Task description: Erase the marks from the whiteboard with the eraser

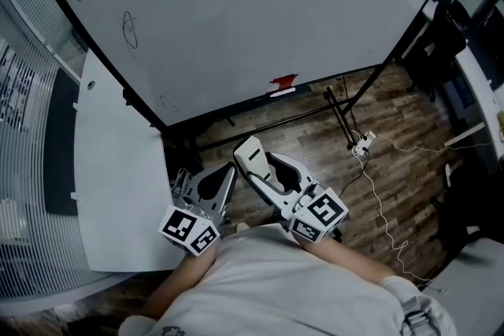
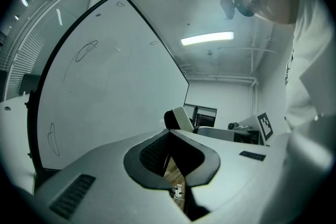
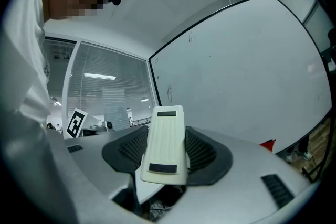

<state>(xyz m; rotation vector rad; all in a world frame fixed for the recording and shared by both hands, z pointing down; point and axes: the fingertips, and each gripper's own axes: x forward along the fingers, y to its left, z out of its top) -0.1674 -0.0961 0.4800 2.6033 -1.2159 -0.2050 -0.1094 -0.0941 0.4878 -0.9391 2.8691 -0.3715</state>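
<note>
right gripper (image 3: 167, 157) lower centre, jaws clamped on pale eraser (image 3: 165, 134), which stands up between them | whiteboard (image 3: 247, 71) black-framed, fills right half | pen loops (image 3: 169, 93) near its left edge | red object (image 3: 268, 144) lower right at board's bottom edge

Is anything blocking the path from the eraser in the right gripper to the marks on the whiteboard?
Nothing visible. The right gripper holds the eraser short of the whiteboard, with open air up to the oval mark near its left edge.

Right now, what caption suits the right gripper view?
Right gripper shut on the white eraser, facing the whiteboard, which has a pen loop near its left edge.
</note>
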